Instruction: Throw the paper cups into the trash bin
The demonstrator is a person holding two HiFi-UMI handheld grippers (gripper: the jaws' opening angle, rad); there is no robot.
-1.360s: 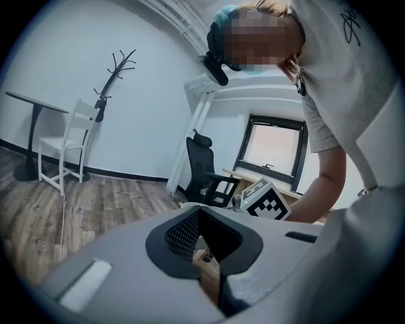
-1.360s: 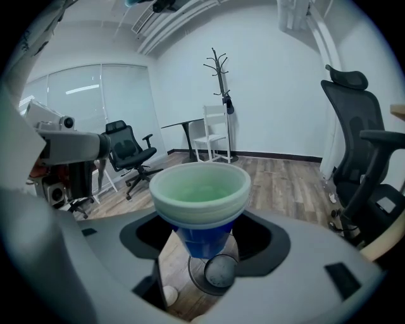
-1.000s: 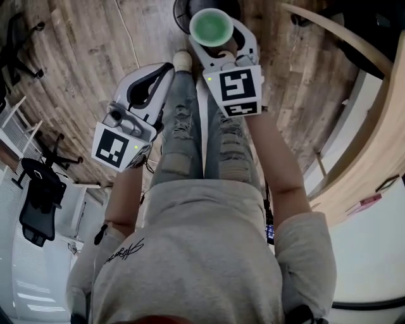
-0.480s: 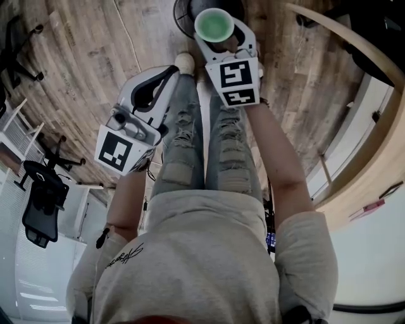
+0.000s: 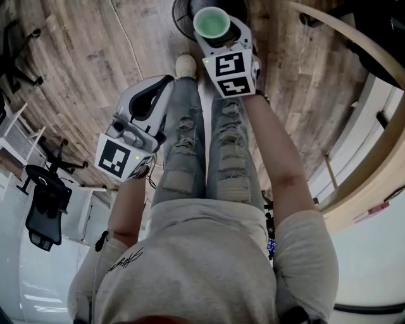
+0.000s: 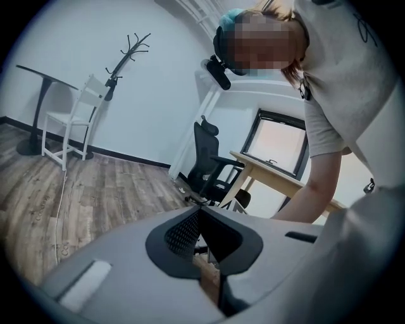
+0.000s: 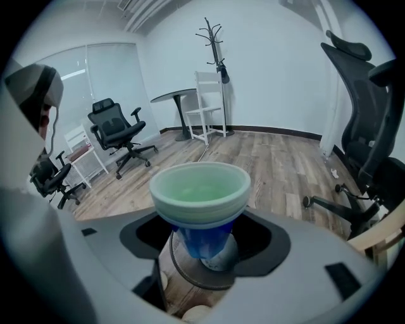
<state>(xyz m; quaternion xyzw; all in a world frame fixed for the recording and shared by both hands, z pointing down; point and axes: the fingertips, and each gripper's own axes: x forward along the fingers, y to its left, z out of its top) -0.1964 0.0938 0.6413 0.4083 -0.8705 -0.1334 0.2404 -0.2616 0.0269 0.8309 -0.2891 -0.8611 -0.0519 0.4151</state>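
Note:
My right gripper (image 5: 215, 39) (image 7: 205, 237) is shut on a paper cup (image 5: 212, 23) (image 7: 199, 190), blue outside and pale green inside; its doubled rim suggests stacked cups. It holds the cup upright over a round dark trash bin (image 5: 183, 14) on the wooden floor; in the right gripper view the bin's rim (image 7: 183, 275) lies right under the cup. My left gripper (image 5: 166, 82) (image 6: 201, 214) hangs lower left beside the person's leg, jaws together with nothing between them.
The person's shoe (image 5: 185, 63) stands just short of the bin. A wooden desk (image 5: 373, 145) (image 6: 278, 177) runs along the right. Black office chairs (image 5: 41, 202) (image 7: 117, 130) (image 7: 364, 145), a white chair (image 7: 207, 104) and a coat rack (image 7: 218, 38) stand around.
The right gripper with the cup has moved a little further forward over the bin. The left gripper has drifted slightly down and back.

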